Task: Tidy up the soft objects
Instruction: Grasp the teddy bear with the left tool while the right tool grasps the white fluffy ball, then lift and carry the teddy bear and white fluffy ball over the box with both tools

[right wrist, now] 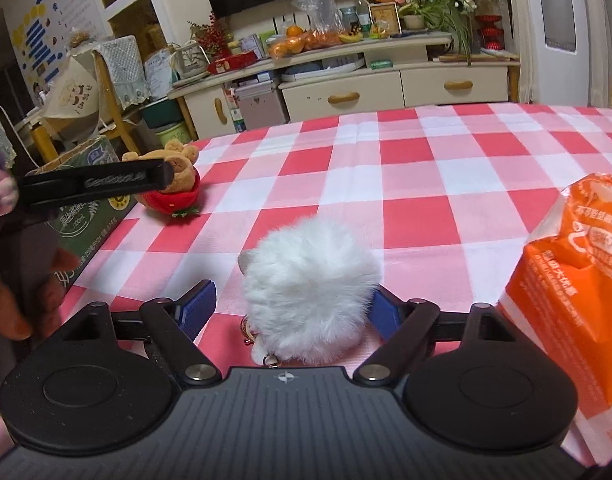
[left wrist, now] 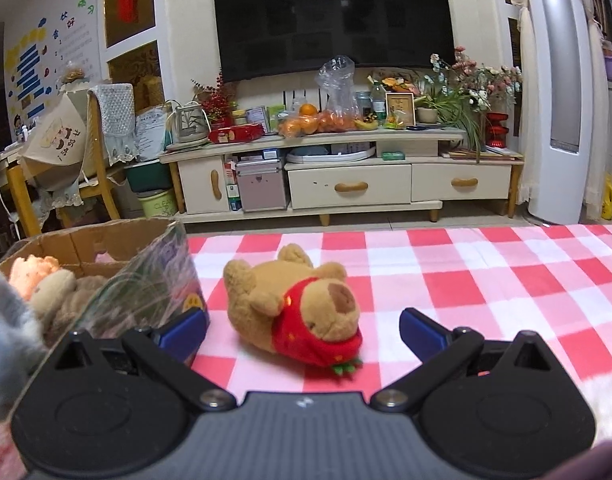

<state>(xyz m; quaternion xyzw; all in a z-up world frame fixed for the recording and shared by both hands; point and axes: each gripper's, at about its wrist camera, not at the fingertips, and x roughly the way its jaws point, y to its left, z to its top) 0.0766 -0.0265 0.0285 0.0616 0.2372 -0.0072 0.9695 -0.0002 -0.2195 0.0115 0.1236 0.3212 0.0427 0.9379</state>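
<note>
Both tongs wide, nothing gripped.
L gripper (left wrist: 301, 330) straddles brown plush bear w/ red strawberry hood (left wrist: 295, 312), right of cardboard box (left wrist: 85, 248); R gripper (right wrist: 293, 312) flanks white fluffy plush (right wrist: 310, 284). Orange pack (right wrist: 574, 280) print unreadable.

2 plush toys on the cloth: 1 brown bear (left wrist: 297, 304), 1 white fluffy toy (right wrist: 310, 288). 1 cardboard box (left wrist: 85, 240) w/ approx. 3 plushies (left wrist: 45, 284). 1 orange pack (right wrist: 578, 280).

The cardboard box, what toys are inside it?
Inside the cardboard box sit an orange plush and a beige plush. Whatever lies beneath them is covered.
</note>
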